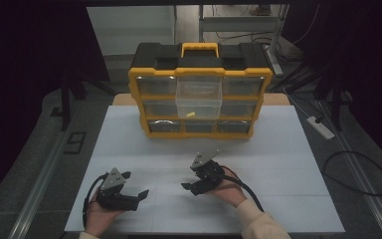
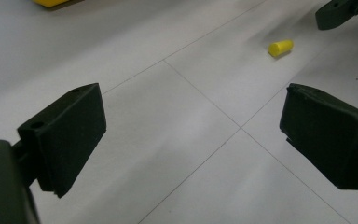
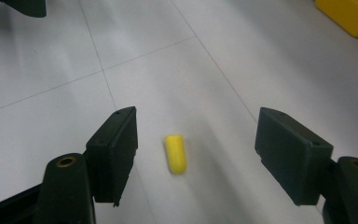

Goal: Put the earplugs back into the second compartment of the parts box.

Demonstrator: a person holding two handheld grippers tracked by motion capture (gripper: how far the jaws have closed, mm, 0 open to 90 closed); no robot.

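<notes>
A person's right gripper (image 3: 196, 154) hung low over the white table (image 1: 288, 149), jaws wide apart w/ a small yellow plug (image 3: 175, 153) lying flat between them, untouched. Left gripper (image 2: 193, 140) rested nearby, jaws also apart & empty. Step looked like the pickup approach; next move prob. needs lowering, then closing on the plug.

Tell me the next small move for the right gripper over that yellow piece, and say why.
Probably lower the right gripper a little further and close it on the small yellow piece. The piece lies flat on the white table between the open jaws, touching neither pad, so nothing is gripped yet. The left gripper is open, apart from it.
</notes>
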